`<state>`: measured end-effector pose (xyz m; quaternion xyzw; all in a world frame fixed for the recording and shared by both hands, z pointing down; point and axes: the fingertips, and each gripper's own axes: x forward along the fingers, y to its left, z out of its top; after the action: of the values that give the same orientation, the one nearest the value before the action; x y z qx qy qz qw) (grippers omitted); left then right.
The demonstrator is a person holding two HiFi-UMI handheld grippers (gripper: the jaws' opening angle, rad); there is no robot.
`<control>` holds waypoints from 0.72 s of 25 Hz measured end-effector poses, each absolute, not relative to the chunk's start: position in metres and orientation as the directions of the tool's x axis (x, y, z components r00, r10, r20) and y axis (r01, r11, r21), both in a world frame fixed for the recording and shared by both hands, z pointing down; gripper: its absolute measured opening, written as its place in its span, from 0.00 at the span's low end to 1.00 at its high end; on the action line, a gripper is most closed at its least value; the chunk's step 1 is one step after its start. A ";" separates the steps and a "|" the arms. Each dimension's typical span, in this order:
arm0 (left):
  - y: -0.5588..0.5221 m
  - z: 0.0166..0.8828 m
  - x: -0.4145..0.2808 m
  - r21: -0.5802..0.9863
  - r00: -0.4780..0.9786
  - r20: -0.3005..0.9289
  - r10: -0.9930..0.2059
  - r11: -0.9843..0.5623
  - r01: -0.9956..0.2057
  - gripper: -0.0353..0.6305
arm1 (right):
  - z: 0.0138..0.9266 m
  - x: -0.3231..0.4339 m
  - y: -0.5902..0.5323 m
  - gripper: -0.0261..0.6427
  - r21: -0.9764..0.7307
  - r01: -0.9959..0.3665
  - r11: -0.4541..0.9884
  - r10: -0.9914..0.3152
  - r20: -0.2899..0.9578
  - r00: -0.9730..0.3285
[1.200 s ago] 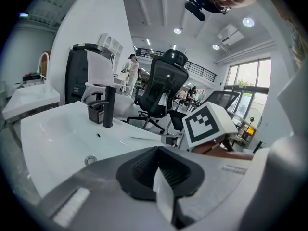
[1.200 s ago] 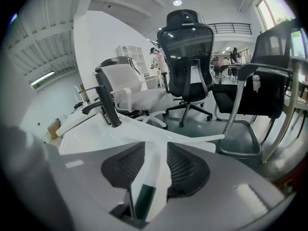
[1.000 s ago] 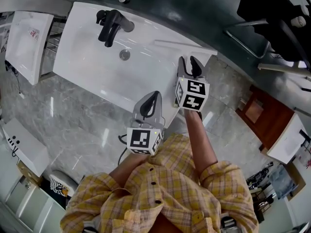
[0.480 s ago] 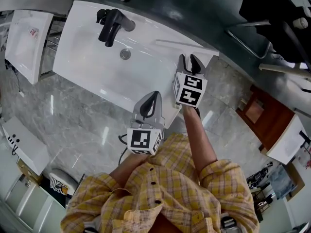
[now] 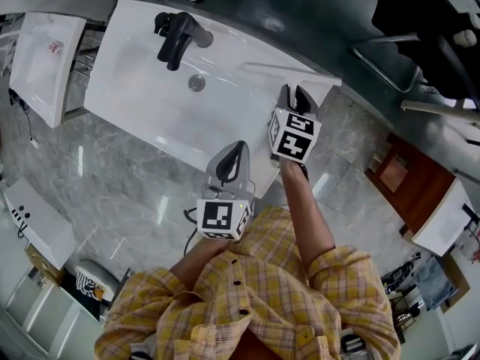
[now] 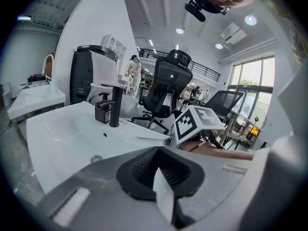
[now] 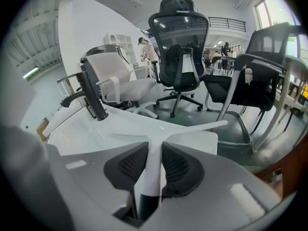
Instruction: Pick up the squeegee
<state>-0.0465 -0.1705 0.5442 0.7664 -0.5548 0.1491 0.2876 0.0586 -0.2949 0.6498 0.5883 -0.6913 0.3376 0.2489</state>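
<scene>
Little has moved in the last second: the right gripper has edged slightly toward the far right corner of the white sink, and its marker cube has tilted a touch, while the left gripper stays where it was. Seen from above, a person in a yellow plaid shirt stands at the sink and holds one gripper in each hand. The right gripper's jaws are closed on the white handle of the squeegee, whose long blade stretches crosswise just past the jaw tips, over the sink's right corner; whether the blade touches the sink cannot be told. In the head view the squeegee shows as a thin pale bar near the sink's far edge. The left gripper hangs nearer the person, above the sink's front edge, its jaws pressed together with nothing between them. A black faucet stands at the far left of the sink, with the drain just beside it.
</scene>
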 end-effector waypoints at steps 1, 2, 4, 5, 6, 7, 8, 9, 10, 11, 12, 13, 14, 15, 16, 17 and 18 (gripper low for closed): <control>-0.170 0.544 -0.047 0.275 0.339 0.547 -0.766 -0.218 -0.936 0.05 | 0.649 0.060 -0.295 0.16 -0.171 -0.982 0.075 -0.644 0.744 -0.179; -0.170 0.543 -0.048 0.275 0.339 0.546 -0.766 -0.218 -0.936 0.05 | 0.649 0.061 -0.295 0.16 -0.167 -0.983 0.074 -0.643 0.745 -0.175; -0.170 0.542 -0.048 0.275 0.339 0.543 -0.768 -0.219 -0.936 0.05 | 0.647 0.062 -0.295 0.16 -0.164 -0.984 0.075 -0.644 0.745 -0.174; -0.170 0.542 -0.049 0.275 0.340 0.542 -0.769 -0.221 -0.936 0.05 | 0.646 0.063 -0.294 0.16 -0.166 -0.983 0.076 -0.645 0.744 -0.175; -0.169 0.541 -0.049 0.275 0.341 0.540 -0.769 -0.222 -0.936 0.05 | 0.645 0.063 -0.294 0.16 -0.167 -0.983 0.076 -0.646 0.742 -0.176; -0.168 0.541 -0.049 0.275 0.343 0.538 -0.770 -0.224 -0.935 0.05 | 0.644 0.063 -0.293 0.16 -0.168 -0.983 0.075 -0.648 0.741 -0.177; -0.167 0.540 -0.049 0.275 0.344 0.536 -0.771 -0.227 -0.934 0.05 | 0.642 0.063 -0.292 0.16 -0.169 -0.983 0.075 -0.650 0.739 -0.177; -0.167 0.539 -0.049 0.274 0.346 0.534 -0.771 -0.229 -0.934 0.05 | 0.640 0.063 -0.291 0.16 -0.169 -0.983 0.075 -0.653 0.737 -0.177; -0.166 0.538 -0.049 0.274 0.348 0.532 -0.772 -0.232 -0.933 0.05 | 0.638 0.063 -0.290 0.16 -0.170 -0.983 0.075 -0.655 0.735 -0.177; -0.165 0.536 -0.049 0.275 0.350 0.529 -0.773 -0.234 -0.933 0.05 | 0.636 0.063 -0.289 0.16 -0.171 -0.982 0.075 -0.658 0.732 -0.178; -0.165 0.535 -0.050 0.274 0.351 0.525 -0.775 -0.236 -0.932 0.05 | 0.634 0.063 -0.288 0.16 -0.172 -0.982 0.074 -0.661 0.729 -0.178; -0.165 0.533 -0.050 0.274 0.352 0.521 -0.777 -0.238 -0.932 0.05 | 0.631 0.064 -0.287 0.16 -0.173 -0.982 0.073 -0.664 0.726 -0.177; -0.165 0.531 -0.051 0.273 0.353 0.517 -0.780 -0.241 -0.931 0.05 | 0.628 0.064 -0.287 0.16 -0.173 -0.982 0.073 -0.668 0.723 -0.177; -0.165 0.529 -0.051 0.272 0.354 0.513 -0.782 -0.243 -0.931 0.05 | 0.626 0.064 -0.286 0.16 -0.174 -0.982 0.073 -0.672 0.719 -0.178; -0.164 0.527 -0.052 0.272 0.355 0.509 -0.784 -0.246 -0.931 0.05 | 0.623 0.064 -0.285 0.16 -0.176 -0.982 0.074 -0.675 0.715 -0.179; -0.163 0.525 -0.052 0.271 0.357 0.506 -0.786 -0.248 -0.930 0.05 | 0.620 0.064 -0.284 0.16 -0.178 -0.981 0.075 -0.679 0.711 -0.180; -0.162 0.523 -0.052 0.269 0.358 0.502 -0.787 -0.252 -0.930 0.05 | 0.617 0.064 -0.283 0.16 -0.179 -0.981 0.076 -0.683 0.707 -0.182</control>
<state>-0.0521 -0.1621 0.5232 0.7798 -0.5505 0.1334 0.2668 0.0642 -0.2827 0.6170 0.5972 -0.6966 0.3249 0.2291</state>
